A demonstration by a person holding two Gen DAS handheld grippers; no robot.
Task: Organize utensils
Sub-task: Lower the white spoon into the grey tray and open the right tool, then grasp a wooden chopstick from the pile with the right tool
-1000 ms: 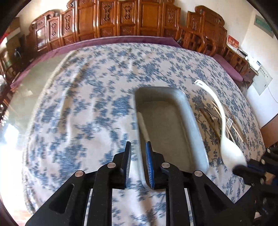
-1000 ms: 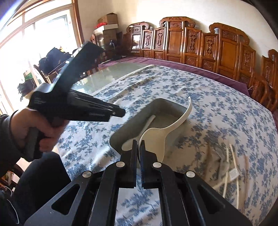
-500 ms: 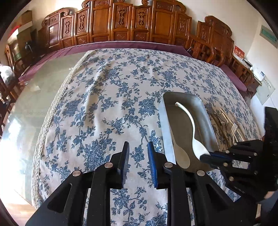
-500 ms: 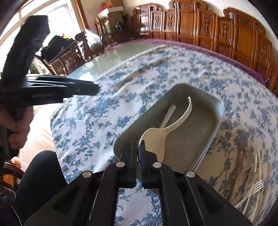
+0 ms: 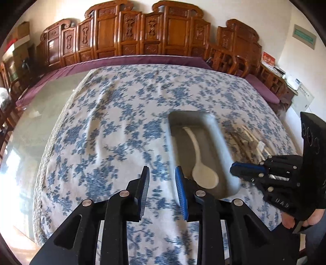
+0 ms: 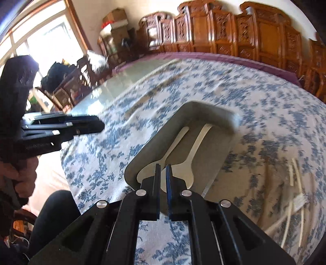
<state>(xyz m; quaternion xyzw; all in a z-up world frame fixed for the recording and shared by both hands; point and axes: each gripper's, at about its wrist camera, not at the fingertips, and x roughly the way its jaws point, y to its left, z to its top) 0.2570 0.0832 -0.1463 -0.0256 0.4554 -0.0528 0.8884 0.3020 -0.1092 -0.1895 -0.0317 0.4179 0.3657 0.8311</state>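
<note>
A white tablecloth with a blue floral print covers most of a glass-topped table edged in purple. Behind it stands a row of carved reddish-brown wooden chairs, their backs close together along the wall. In the right wrist view, a bright window with a wooden frame lights the room, and stacked cardboard boxes sit near the corner.

A matt grey metal tray sits on soft, creased cotton-like cloth printed in blue. The spoons look like smooth cream plastic. Beyond stands carved, varnished wood furniture.
</note>
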